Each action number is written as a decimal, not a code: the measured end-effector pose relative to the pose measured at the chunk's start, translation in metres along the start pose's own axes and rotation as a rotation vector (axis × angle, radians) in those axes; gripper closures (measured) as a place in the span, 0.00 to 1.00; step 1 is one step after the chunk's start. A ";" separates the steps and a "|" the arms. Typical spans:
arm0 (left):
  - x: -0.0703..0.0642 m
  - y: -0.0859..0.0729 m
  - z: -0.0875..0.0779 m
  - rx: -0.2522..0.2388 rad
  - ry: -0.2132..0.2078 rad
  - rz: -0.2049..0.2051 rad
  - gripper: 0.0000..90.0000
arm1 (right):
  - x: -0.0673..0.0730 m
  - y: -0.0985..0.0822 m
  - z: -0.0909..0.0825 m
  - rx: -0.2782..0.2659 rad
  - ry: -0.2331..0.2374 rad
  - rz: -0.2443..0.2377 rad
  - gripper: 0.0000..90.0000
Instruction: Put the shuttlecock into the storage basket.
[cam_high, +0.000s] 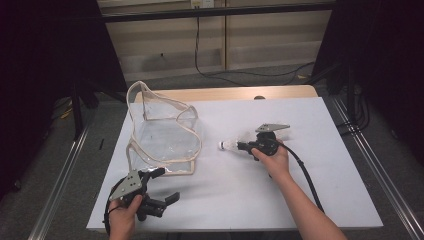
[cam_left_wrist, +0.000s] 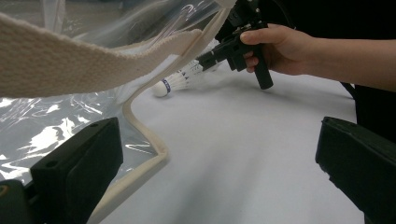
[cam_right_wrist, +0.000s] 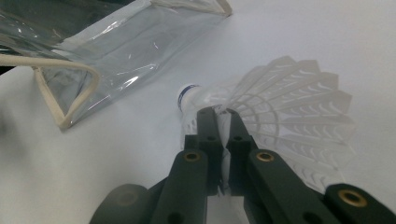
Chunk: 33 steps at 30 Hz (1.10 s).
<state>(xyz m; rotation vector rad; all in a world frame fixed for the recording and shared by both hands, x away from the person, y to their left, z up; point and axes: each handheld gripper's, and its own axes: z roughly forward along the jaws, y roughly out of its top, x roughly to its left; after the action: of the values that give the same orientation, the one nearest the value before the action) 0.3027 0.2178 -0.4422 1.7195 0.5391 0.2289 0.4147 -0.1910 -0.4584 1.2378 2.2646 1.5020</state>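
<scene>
A white feather shuttlecock (cam_high: 229, 145) lies on its side on the white table top (cam_high: 300, 200), its cork tip towards the bag. My right gripper (cam_high: 243, 146) is shut on its feather skirt; in the right gripper view the jaws (cam_right_wrist: 218, 114) pinch the feathers (cam_right_wrist: 289, 107) just behind the cork. A clear plastic bag (cam_high: 165, 135) with cream trim stands open to the left. My left gripper (cam_high: 167, 185) is open near the table's front left, just in front of the bag's edge (cam_left_wrist: 140, 135), with nothing between its jaws (cam_left_wrist: 219, 154). From there the shuttlecock (cam_left_wrist: 175, 83) and the right gripper (cam_left_wrist: 210, 56) show farther off.
A cream webbing strap (cam_left_wrist: 70, 60) of the bag hangs close across the left gripper view. The table's wooden far edge (cam_high: 225, 93) lies behind the bag. Metal rails (cam_high: 370, 170) run along both sides. Bare white surface (cam_high: 225, 200) stretches between the two hands.
</scene>
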 end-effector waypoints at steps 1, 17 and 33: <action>0.000 0.000 0.000 0.000 -0.001 0.000 0.01 | 0.000 0.000 0.000 0.002 0.001 -0.002 0.98; 0.000 0.000 0.000 0.001 0.001 0.002 0.01 | 0.001 0.001 -0.007 0.068 -0.040 -0.057 0.82; 0.000 0.001 -0.001 0.003 0.005 0.005 0.01 | 0.004 0.003 -0.016 0.105 -0.033 -0.084 0.99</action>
<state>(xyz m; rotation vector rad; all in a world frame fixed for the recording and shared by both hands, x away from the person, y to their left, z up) 0.3027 0.2183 -0.4415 1.7238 0.5388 0.2365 0.4056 -0.1989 -0.4475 1.1688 2.3699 1.3400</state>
